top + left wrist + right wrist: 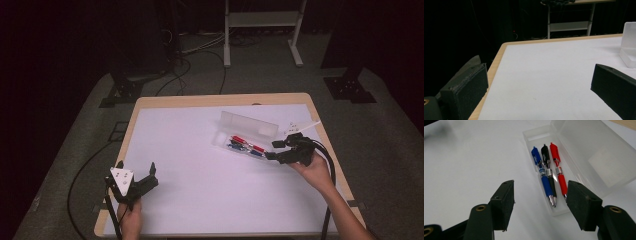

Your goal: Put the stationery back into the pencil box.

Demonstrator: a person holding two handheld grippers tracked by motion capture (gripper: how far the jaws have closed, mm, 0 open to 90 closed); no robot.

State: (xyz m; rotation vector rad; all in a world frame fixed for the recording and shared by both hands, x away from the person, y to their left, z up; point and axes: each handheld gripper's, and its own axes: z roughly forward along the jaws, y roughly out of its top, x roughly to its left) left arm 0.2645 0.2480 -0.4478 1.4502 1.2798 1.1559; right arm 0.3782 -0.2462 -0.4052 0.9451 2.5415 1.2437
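Three click pens lie side by side in one clear plastic pencil case [541, 135], lid open: blue pen [542, 173], black pen [548, 171], red pen [557, 168]. Their label bands are unreadable. The case sits at two o'clock on the table [200, 165]. The right gripper [540, 202] is spread and empty, as is the left gripper [539, 82].

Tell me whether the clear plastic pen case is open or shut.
Open. The clear plastic pen case has its hinged lid swung back, baring the blue, black and red pens side by side inside.

Three pens [548, 172] in clear case [584, 152]; open claw [540, 202]
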